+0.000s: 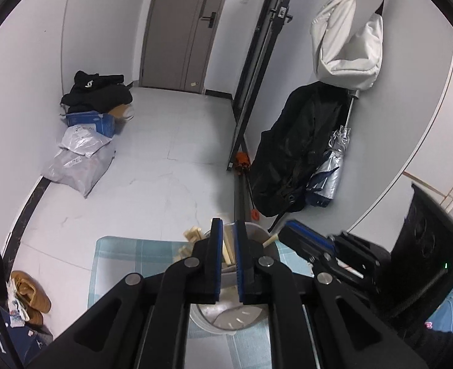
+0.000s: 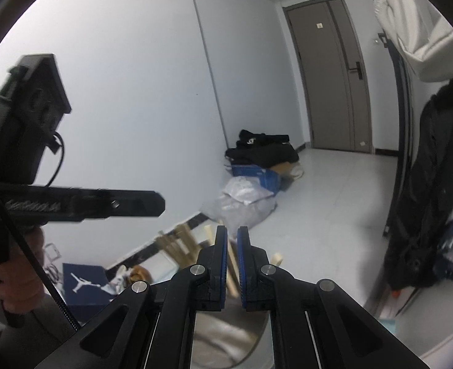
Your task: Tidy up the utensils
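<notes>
A round metal holder [image 1: 226,319] stands on a checked blue-green cloth [image 1: 128,258] with several pale wooden utensils [image 1: 192,235] sticking up from it. My left gripper [image 1: 228,226] hovers right above its rim, jaws a narrow gap apart, with one wooden utensil [image 1: 227,250] between them. My right gripper [image 2: 232,233] is above the same holder [image 2: 223,335], jaws nearly together, with a wooden stick [image 2: 233,272] showing in the gap. The right gripper also appears in the left wrist view [image 1: 306,238].
Behind the holder are a white tiled floor [image 1: 171,166], parcel bags [image 1: 79,156], black clothes on a blue box [image 1: 97,95], a black coat [image 1: 300,153], a silver umbrella [image 1: 331,166] and a grey door [image 1: 183,30]. Brown shoes [image 1: 31,295] lie at the left.
</notes>
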The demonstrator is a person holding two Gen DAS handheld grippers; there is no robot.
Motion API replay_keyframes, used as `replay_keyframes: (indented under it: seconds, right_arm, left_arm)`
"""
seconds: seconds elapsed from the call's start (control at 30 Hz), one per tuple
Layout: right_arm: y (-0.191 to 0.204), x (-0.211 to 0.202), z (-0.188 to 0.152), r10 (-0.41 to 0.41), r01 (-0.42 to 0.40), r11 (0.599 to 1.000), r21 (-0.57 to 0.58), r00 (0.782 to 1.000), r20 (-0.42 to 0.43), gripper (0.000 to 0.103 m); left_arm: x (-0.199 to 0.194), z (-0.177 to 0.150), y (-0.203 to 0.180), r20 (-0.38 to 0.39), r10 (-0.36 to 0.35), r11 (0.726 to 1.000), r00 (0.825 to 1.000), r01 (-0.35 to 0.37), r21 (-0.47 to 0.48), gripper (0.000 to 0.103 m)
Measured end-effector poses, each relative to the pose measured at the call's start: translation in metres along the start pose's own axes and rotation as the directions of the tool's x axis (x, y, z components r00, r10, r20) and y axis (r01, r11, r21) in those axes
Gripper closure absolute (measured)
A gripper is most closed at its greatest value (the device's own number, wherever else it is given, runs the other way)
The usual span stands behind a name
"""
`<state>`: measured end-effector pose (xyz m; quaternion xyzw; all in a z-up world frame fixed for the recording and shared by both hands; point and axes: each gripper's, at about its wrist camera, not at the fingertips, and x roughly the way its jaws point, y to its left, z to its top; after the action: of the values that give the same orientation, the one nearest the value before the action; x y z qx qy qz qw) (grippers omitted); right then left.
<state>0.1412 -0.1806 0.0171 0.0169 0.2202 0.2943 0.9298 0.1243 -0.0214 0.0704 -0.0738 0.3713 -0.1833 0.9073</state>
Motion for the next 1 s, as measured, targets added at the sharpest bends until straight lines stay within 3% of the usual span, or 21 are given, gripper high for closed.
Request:
replay_keyframes:
  seconds: [0.1, 0.17, 0.3, 0.4, 0.47, 0.57, 0.73, 1.0]
  right_arm:
    - [0.01, -0.014, -0.006, -0.011, 0.011, 1.0, -0.008, 1.0, -0.003, 0.095]
    - [0.014, -0.026, -0.008, -0.029, 0.029, 1.0, 0.005, 1.0, 0.004, 0.091]
    - [0.021, -0.054, -0.012, -0.066, 0.064, 0.997, 0.046, 0.997, 0.038, 0.067]
    - [0.03, -0.074, -0.013, -0.089, 0.085, 0.995, 0.058, 0.994, 0.056, 0.058]
    - [0.037, -0.085, -0.011, -0.096, 0.092, 0.994, 0.06, 0.993, 0.068, 0.056]
    - [0.048, -0.102, -0.01, -0.116, 0.11, 0.992, 0.063, 0.989, 0.088, 0.041]
    - [0.065, -0.124, -0.008, -0.138, 0.131, 0.989, 0.069, 0.983, 0.123, 0.033]
    - [0.093, -0.147, -0.017, -0.179, 0.175, 0.984, 0.036, 0.973, 0.146, 0.026]
  left_arm:
    - [-0.015, -0.004, -0.004, 0.033, 0.034, 0.999, 0.999, -0.034, 0.003, 0.076]
    - [-0.023, -0.005, -0.005, 0.061, 0.052, 0.999, 0.997, -0.052, -0.002, 0.052]
    - [-0.048, -0.012, -0.008, 0.132, 0.096, 0.995, 0.987, -0.094, -0.021, 0.039]
    - [-0.062, -0.016, -0.01, 0.165, 0.137, 0.991, 0.977, -0.133, -0.035, 0.035]
    - [-0.069, -0.019, -0.01, 0.178, 0.158, 0.987, 0.971, -0.152, -0.047, 0.02]
    - [-0.083, -0.026, -0.012, 0.217, 0.179, 0.984, 0.96, -0.17, -0.059, 0.018]
    - [-0.1, -0.037, -0.016, 0.271, 0.214, 0.977, 0.939, -0.206, -0.057, 0.006]
    - [-0.117, -0.058, -0.016, 0.323, 0.224, 0.974, 0.919, -0.217, -0.057, 0.004]
